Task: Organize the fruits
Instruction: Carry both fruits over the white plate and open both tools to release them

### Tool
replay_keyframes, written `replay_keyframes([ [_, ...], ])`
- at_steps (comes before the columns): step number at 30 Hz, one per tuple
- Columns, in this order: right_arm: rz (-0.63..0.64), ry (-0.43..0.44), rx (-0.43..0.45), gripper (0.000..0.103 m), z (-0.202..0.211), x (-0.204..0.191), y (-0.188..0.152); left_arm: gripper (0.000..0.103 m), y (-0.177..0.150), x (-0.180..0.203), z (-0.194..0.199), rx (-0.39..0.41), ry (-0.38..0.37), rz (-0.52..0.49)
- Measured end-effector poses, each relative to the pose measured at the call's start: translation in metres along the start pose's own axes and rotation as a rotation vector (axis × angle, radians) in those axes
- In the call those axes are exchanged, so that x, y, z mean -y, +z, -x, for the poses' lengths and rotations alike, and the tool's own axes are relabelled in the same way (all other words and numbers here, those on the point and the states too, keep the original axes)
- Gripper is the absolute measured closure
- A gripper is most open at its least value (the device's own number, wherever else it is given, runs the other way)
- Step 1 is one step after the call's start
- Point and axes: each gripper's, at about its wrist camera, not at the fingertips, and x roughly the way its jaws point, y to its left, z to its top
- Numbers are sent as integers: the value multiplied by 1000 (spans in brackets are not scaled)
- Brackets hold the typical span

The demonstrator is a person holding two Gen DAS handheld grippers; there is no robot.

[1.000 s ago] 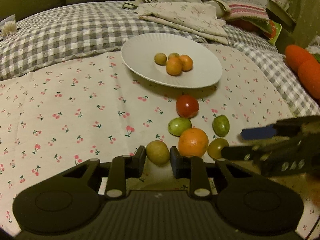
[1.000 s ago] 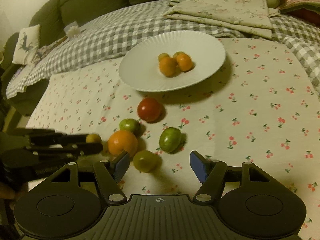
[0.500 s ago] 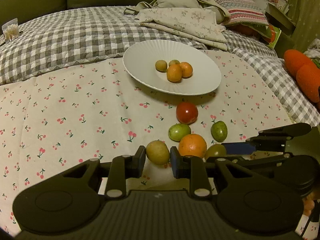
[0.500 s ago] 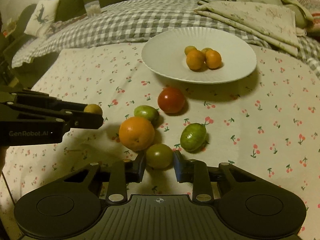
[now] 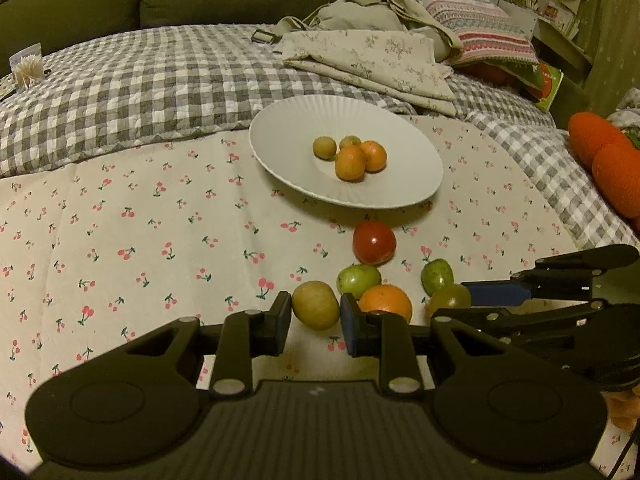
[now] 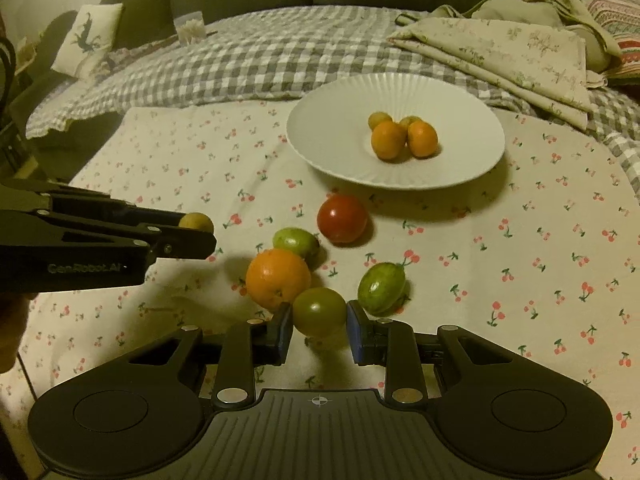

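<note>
My left gripper [image 5: 314, 320] is shut on a yellow-green fruit [image 5: 315, 310] just above the cherry-print cloth. In the right wrist view that same fruit [image 6: 196, 222] peeks out from the left gripper's fingers [image 6: 176, 240]. My right gripper [image 6: 319, 326] is shut on a dark green tomato [image 6: 319, 311], which also shows in the left view [image 5: 450, 298]. An orange [image 6: 277, 278], a red tomato [image 6: 342, 218] and two green fruits [image 6: 295, 241] [image 6: 381, 288] lie loose on the cloth. The white plate [image 6: 460, 120] beyond holds several small fruits, two of them orange [image 6: 388, 140].
Folded floral cloth [image 5: 368, 60] and a striped cushion [image 5: 480, 28] lie behind the plate on the checked quilt [image 5: 120, 92]. Orange plush shapes [image 5: 612, 160] sit at the right edge. A small pillow [image 6: 88, 40] and a toothpick holder [image 6: 191, 28] stand at the far left.
My right gripper slid in from open beside the dark green tomato and shut on it. The left gripper kept its hold on the yellow-green fruit without moving.
</note>
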Motion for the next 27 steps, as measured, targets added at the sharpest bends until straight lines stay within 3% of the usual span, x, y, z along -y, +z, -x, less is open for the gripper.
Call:
replay_keyframes([
  [17, -83, -49, 76, 76, 16, 27, 13, 78, 23, 4, -3, 121, 15, -18],
  [27, -139, -91, 158, 76, 17, 48, 30, 78, 40, 5, -18, 207, 28, -89],
])
